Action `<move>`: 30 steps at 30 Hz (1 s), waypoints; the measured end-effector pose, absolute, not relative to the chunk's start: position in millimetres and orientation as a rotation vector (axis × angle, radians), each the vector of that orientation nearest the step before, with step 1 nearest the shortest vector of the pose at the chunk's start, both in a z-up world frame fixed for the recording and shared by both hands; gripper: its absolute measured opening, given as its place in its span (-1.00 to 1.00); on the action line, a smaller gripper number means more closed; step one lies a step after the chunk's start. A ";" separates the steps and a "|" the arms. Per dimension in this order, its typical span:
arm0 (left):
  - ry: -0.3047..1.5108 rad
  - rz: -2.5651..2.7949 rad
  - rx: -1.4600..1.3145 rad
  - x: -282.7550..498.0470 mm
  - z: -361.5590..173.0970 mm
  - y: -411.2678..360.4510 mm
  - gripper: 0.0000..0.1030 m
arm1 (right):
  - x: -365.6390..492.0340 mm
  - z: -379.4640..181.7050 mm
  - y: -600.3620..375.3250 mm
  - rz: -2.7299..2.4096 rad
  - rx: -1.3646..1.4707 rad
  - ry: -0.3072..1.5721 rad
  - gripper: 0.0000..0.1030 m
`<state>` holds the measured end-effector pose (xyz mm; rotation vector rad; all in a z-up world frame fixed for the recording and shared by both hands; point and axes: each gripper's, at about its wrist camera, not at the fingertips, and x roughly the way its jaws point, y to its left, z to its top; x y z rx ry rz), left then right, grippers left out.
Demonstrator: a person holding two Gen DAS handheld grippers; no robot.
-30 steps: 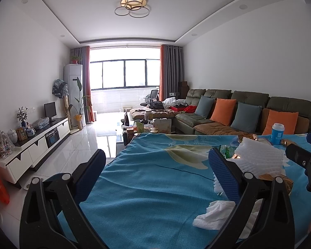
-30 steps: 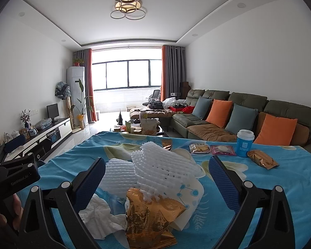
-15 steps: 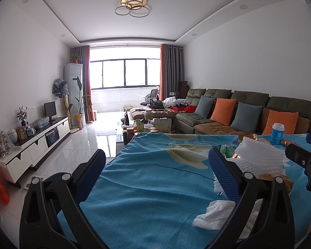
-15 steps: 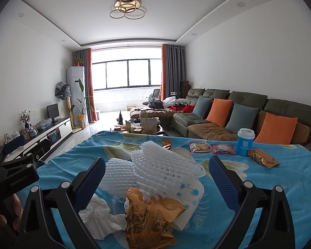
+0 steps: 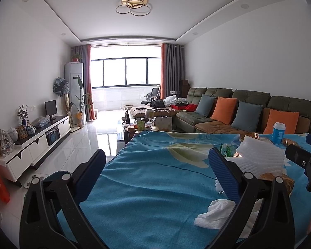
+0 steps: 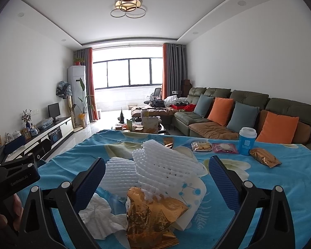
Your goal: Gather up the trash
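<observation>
A pile of trash lies on the blue tablecloth [image 6: 280,186]: white foam fruit nets [image 6: 165,166], a gold snack wrapper [image 6: 153,217], a crumpled white tissue [image 6: 99,213] and a white paper bag with blue dots [image 6: 192,193]. My right gripper [image 6: 156,178] is open and empty, its jaws on either side of the pile just in front of it. My left gripper [image 5: 157,172] is open and empty over bare cloth, left of the pile; the foam nets [image 5: 261,157] and tissue [image 5: 215,213] show at its right.
Farther back on the table are a blue cup with a white lid [image 6: 246,141], a gold wrapper [image 6: 264,159], two snack packets [image 6: 213,146] and another gold wrapper [image 6: 168,142]. A sofa [image 6: 248,112] stands behind, a TV cabinet [image 5: 37,143] at left.
</observation>
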<state>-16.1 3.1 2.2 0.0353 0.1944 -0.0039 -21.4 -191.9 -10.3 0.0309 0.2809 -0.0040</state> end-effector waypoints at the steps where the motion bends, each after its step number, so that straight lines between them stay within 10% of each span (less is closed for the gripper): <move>1: 0.197 -0.004 0.035 -15.6 1.7 4.1 0.90 | -21.3 -10.7 -191.5 -0.002 0.032 0.282 0.87; 20: 0.482 -0.375 0.059 6.8 -37.0 -11.8 0.90 | 32.0 -39.2 -239.6 0.130 0.303 0.544 0.86; 25: 0.535 -0.484 0.073 7.4 -50.0 -27.0 0.77 | 37.9 -40.8 -239.2 0.178 0.332 0.572 0.35; 30: 0.604 -0.532 0.093 12.2 -62.7 -39.7 0.25 | 36.3 -40.0 -240.8 0.192 0.342 0.572 -0.07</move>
